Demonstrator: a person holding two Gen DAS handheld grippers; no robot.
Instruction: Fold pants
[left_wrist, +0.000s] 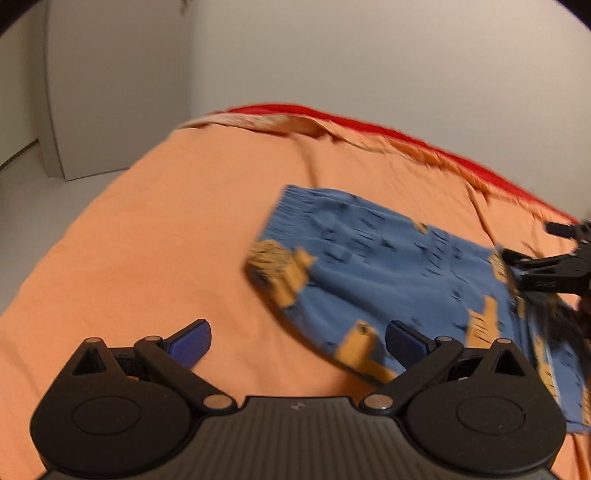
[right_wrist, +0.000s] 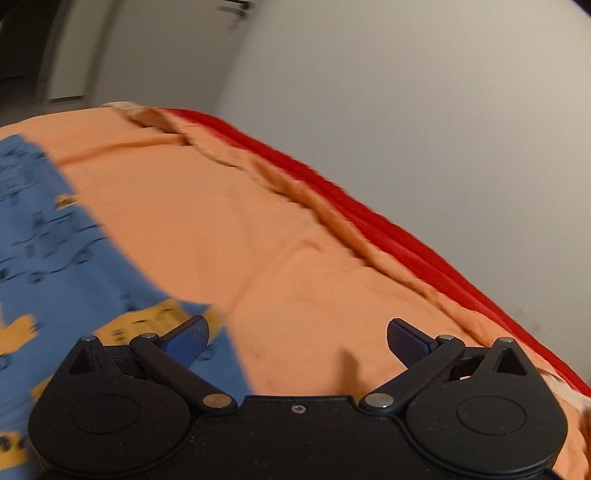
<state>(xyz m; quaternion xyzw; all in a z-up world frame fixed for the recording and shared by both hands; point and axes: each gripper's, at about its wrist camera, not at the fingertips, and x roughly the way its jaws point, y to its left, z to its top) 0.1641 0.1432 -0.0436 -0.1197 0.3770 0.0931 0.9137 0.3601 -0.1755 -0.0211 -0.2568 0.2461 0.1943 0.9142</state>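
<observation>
So the pants (left_wrist: 388, 280) are blue w/ yellow digger prints, lying mostly flat on the orange sheet (left_wrist: 147, 240), centre-right of the left wrist view and along the left edge of the right wrist view; already look folded down some imo but it's blurry so can't say how many layers. To do this step right I'd get both grippers onto matching corners of one edge, pinch only the layers you mean to move, then lift and carry evenly so it doesn't skew. Left gripper (left_wrist: 297, 341) has its jaws spread wide, nothing in them, hovering low just off the near-left edge of the fabric. Right gripper (right_wrist: 297, 339) is wide too and empty, over the sheet w/ its left finger above the pants' corner. Red blanket (right_wrist: 369, 206) and white wall (right_wrist: 424, 110) behind.
</observation>
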